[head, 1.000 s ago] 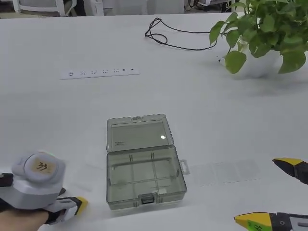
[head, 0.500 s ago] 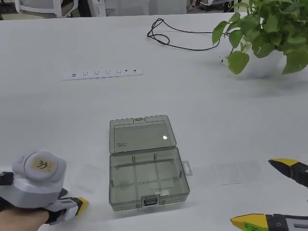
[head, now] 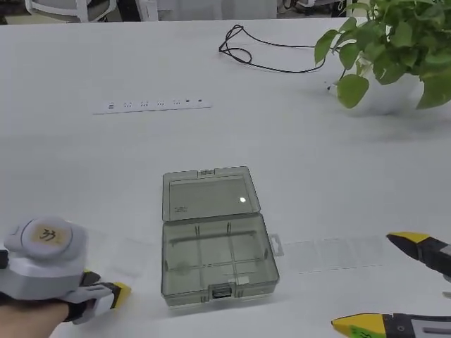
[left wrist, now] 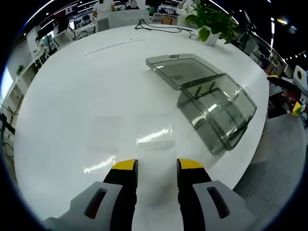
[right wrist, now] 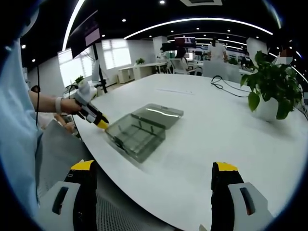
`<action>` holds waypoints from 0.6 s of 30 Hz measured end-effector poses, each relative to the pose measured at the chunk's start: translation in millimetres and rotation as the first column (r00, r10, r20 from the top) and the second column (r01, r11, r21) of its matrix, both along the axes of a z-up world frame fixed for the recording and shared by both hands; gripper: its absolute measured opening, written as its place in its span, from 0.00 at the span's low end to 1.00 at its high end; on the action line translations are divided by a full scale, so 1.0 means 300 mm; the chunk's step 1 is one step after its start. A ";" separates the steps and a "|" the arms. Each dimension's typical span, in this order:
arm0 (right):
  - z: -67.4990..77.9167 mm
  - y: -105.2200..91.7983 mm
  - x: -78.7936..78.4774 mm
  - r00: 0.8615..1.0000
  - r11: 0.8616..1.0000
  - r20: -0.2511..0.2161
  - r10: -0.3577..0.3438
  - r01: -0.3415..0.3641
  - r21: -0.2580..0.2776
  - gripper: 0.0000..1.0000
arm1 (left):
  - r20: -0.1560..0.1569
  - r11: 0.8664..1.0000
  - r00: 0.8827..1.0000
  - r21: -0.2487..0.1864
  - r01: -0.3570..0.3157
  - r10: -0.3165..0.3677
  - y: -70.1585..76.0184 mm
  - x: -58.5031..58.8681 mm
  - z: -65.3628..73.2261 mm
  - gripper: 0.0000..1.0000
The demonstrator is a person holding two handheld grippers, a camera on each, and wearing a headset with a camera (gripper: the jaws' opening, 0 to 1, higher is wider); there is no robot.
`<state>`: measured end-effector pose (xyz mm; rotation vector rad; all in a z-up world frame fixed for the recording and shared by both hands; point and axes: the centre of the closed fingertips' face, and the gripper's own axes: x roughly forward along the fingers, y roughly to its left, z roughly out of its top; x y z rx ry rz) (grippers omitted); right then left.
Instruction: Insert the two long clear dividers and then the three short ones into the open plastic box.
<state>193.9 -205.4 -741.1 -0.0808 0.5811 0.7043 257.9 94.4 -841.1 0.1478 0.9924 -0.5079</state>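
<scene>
Right of the open box, the long clear dividers lie flat on the desk, stretched side to side, closest to the right gripper. Its fingers are spread wide, holding nothing. The left gripper has fingers a bit apart, holding nothing too.
</scene>
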 end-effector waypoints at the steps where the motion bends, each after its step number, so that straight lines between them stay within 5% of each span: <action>1: -0.001 0.003 0.001 1.000 1.000 -0.003 0.000 0.000 0.000 1.00 | 0.003 1.000 1.000 -0.004 -0.003 0.003 -0.001 -0.004 0.004 0.30; 18: 0.022 0.091 0.079 1.000 0.997 -0.015 -0.022 0.023 0.068 0.96 | 0.093 0.977 0.990 -0.193 -0.085 0.104 -0.052 -0.003 0.174 0.30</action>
